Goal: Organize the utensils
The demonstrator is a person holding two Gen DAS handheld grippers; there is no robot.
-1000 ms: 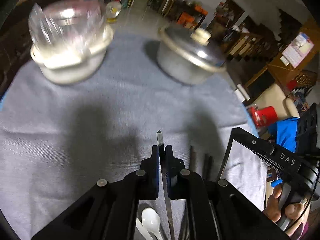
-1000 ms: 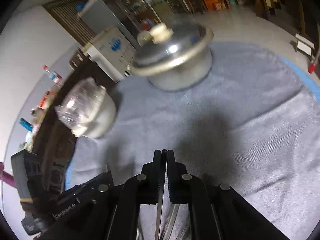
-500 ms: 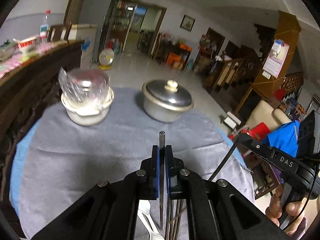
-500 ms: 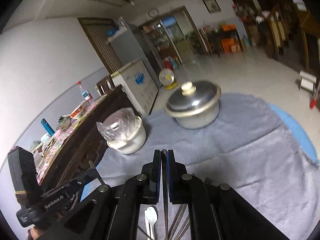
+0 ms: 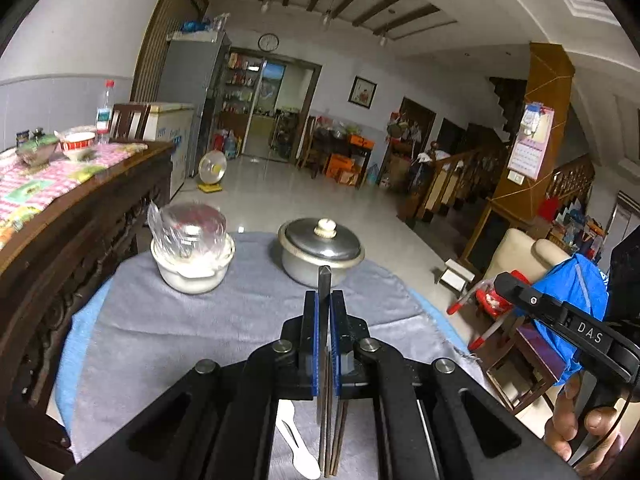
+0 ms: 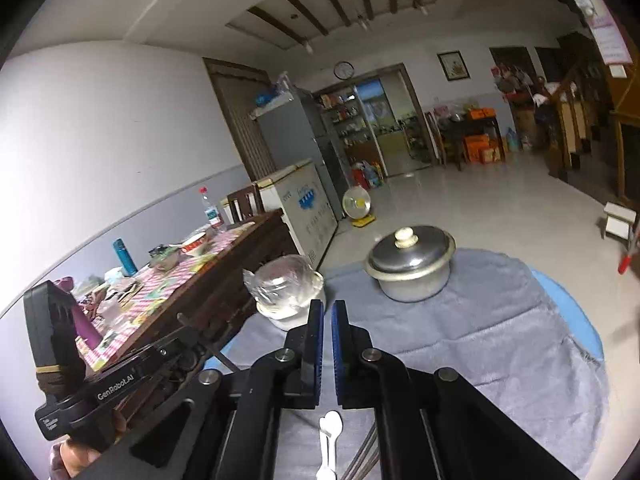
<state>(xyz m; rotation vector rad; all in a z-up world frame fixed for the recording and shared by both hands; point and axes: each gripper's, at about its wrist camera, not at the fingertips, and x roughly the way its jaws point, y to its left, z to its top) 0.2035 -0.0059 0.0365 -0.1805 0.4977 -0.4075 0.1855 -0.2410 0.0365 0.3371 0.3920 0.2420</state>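
My left gripper [image 5: 325, 300] is clamped on one flat metal utensil [image 5: 323, 280] whose tip pokes out past the fingers. My right gripper [image 6: 323, 312] is closed; I can't see anything in it. Below lie one white spoon [image 6: 331, 432] and several chopsticks [image 5: 334, 440], uncountable. Far on the bench [image 5: 160, 328]: one pot [image 5: 320, 252], one bowl [image 5: 192, 264].

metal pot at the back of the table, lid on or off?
On. The silver metal pot wears its domed lid with the cream knob seated flush on the rim, in both wrist views.
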